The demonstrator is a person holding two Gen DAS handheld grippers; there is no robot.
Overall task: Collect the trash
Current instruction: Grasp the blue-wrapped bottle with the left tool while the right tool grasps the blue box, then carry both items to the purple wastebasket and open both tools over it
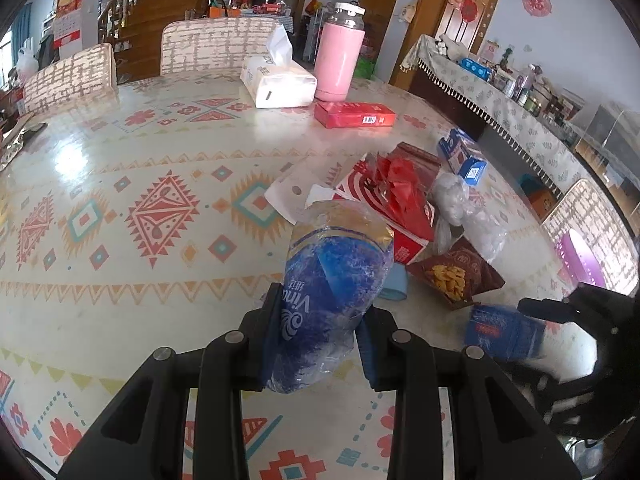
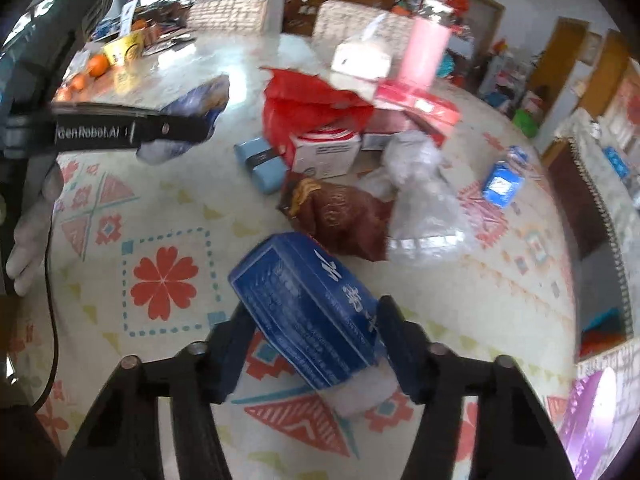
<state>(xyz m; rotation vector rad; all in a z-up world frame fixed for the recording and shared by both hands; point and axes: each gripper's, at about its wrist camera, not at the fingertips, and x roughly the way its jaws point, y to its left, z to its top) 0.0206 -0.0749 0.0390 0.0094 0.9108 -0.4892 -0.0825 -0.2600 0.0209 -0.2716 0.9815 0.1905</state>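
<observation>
Left wrist: glossy patterned tablecloth [image 1: 120, 184].

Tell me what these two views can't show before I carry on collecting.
- Blue box, right wrist view: motion blur makes its print unreadable, and the fingers cover its sides.
- Blue tissue wrapper, left wrist view: the left gripper hides its lower end.
- Brown snack bag: its right edge lies under clear plastic.
- Where the trash goes: no bin appears in either view.
</observation>
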